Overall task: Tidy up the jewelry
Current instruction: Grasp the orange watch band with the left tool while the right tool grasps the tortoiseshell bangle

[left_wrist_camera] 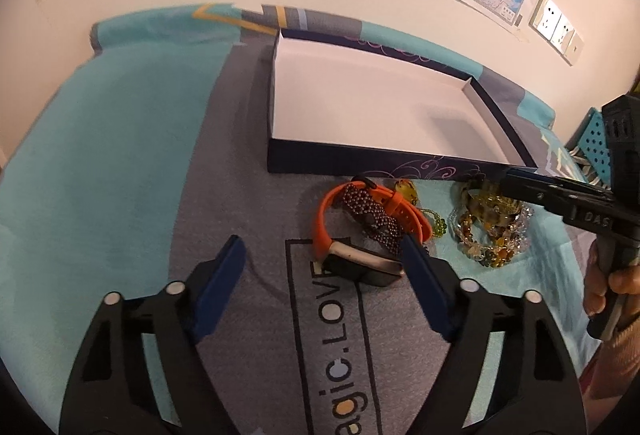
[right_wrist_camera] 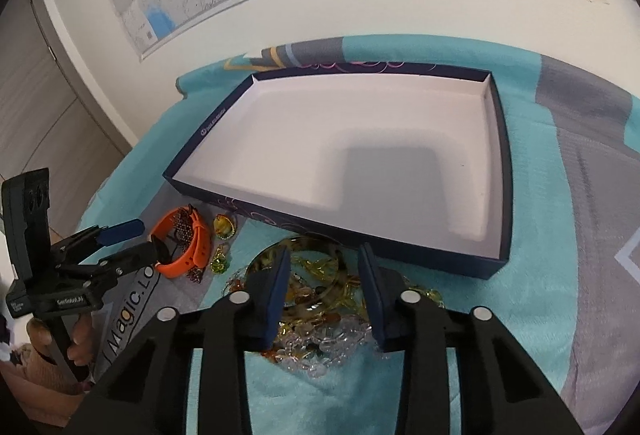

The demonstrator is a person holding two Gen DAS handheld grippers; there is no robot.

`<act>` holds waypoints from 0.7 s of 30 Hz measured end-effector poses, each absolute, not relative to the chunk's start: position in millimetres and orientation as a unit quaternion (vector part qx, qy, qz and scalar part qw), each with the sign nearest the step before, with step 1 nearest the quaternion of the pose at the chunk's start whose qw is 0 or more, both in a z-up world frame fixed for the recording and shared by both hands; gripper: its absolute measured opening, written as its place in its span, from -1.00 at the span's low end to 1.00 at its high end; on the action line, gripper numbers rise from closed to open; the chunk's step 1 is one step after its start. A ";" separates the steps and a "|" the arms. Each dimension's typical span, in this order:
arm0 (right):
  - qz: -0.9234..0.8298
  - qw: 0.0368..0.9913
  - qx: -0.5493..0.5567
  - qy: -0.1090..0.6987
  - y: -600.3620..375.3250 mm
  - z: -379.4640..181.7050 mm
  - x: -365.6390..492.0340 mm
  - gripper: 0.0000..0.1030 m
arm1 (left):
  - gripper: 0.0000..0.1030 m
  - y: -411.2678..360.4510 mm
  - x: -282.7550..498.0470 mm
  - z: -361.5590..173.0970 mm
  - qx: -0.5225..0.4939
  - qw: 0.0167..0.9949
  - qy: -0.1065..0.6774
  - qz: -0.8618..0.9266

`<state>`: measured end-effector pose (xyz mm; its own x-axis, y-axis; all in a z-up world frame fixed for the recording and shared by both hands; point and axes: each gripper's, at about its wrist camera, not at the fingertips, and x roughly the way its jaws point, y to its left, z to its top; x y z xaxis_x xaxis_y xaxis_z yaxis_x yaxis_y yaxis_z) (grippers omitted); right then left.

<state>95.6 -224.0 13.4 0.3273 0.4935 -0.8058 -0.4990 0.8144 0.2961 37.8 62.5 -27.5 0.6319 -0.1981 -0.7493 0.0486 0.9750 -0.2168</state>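
An orange-strapped watch (left_wrist_camera: 352, 235) lies on the cloth with a dark beaded bracelet (left_wrist_camera: 370, 217) over it. My left gripper (left_wrist_camera: 324, 259) is open, its right finger beside the watch face. A pile of amber and clear bead jewelry (left_wrist_camera: 488, 231) lies to the right. My right gripper (right_wrist_camera: 324, 283) is open above that pile (right_wrist_camera: 316, 311), fingers on either side. A shallow dark-blue box with a white inside (right_wrist_camera: 360, 155) stands empty behind the jewelry. The watch (right_wrist_camera: 184, 243) and the left gripper (right_wrist_camera: 132, 239) also show in the right wrist view.
A teal and grey cloth (left_wrist_camera: 120, 175) with printed letters covers the surface. A small yellow-green pendant (right_wrist_camera: 224, 225) and green charm (right_wrist_camera: 218, 263) lie between watch and pile. A wall with maps stands close behind the box. A blue perforated basket (left_wrist_camera: 592, 139) sits at far right.
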 end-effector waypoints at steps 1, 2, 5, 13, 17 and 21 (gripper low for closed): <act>0.305 0.812 -0.007 0.497 -222.3 12.1 96.6 -0.47 | 0.38 64.0 38.5 -28.1 -0.094 0.897 0.426 -0.076; 0.305 0.810 -0.014 0.501 -220.5 10.3 97.7 -0.50 | 0.34 64.2 38.9 -27.9 -0.097 0.895 0.427 -0.082; 0.303 0.810 -0.025 0.501 -218.9 7.7 97.3 -0.63 | 0.12 62.3 41.0 -27.4 -0.100 0.891 0.431 -0.104; 0.303 0.811 -0.063 0.496 -214.5 7.0 94.4 -0.87 | -0.02 59.9 53.4 -31.0 -0.107 0.872 0.456 -0.146; 0.308 0.814 -0.076 0.487 -211.3 10.4 90.3 -0.88 | -0.22 60.6 60.2 -32.2 -0.105 0.868 0.461 -0.151; 0.311 0.819 -0.074 0.477 -213.7 13.6 86.9 -0.88 | -0.42 62.3 65.8 -32.5 -0.107 0.864 0.468 -0.153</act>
